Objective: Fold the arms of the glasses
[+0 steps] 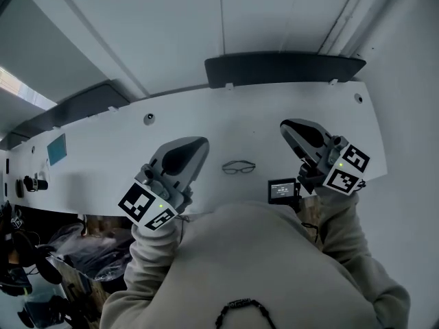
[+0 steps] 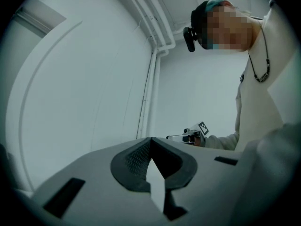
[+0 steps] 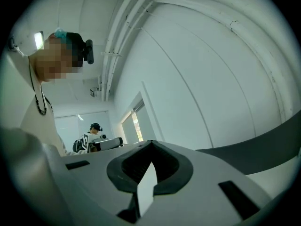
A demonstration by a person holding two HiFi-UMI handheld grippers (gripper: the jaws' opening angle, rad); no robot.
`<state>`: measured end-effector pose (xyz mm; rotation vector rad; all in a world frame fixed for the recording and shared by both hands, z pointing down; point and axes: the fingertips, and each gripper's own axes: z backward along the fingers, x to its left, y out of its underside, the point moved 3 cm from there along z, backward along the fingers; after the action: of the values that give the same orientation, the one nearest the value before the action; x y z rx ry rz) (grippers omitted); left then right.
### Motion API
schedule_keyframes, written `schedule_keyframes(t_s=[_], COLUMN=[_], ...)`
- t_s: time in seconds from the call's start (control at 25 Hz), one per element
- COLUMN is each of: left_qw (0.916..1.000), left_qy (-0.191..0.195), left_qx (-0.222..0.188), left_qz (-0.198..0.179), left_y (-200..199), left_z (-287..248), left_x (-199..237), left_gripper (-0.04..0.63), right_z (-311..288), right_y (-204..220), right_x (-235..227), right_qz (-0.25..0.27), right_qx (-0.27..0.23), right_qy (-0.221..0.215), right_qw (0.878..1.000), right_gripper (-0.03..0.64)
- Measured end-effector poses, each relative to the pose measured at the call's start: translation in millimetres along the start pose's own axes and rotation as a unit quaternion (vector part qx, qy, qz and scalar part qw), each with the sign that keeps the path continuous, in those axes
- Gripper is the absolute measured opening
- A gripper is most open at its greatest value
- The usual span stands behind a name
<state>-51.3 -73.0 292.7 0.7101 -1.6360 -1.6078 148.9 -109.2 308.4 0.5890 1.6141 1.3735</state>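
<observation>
A pair of dark-framed glasses [image 1: 239, 167] lies on the white table [image 1: 206, 125], near its front edge, with nothing touching it. Whether its arms are folded is too small to tell. My left gripper [image 1: 199, 144] hangs above the table to the left of the glasses, and my right gripper [image 1: 288, 125] to their right. Each is apart from the glasses and holds nothing. In the left gripper view the jaws [image 2: 151, 140] meet at the tips with only wall behind them. In the right gripper view the jaws [image 3: 150, 143] are likewise shut and empty. Neither gripper view shows the glasses.
A small black device with a screen [image 1: 282, 189] stands at the table's front edge, right of the glasses. A dark panel [image 1: 285, 67] runs along the far edge. Bags and gear [image 1: 82, 252] lie on the floor at left. Another person [image 3: 95, 128] sits far off.
</observation>
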Motion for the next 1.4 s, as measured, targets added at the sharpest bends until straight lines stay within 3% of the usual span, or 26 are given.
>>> schedule_keyframes(t_s=[0.6,1.4], left_qw=[0.9999,0.9983], left_qy=[0.008,-0.02], left_qx=[0.006,-0.024], left_qz=[0.009,0.049], left_y=[2,10], left_z=[0,17], left_x=[10,20], left_gripper=[0.005,0.005], right_z=[-16,-15], right_y=[-6,0], right_x=[2,2], right_qz=[0.008,0.009], right_qx=[0.006,0.02], right_qy=[-0.001,-0.016], right_qw=[1.0,1.0], right_gripper=[0.02,0.02])
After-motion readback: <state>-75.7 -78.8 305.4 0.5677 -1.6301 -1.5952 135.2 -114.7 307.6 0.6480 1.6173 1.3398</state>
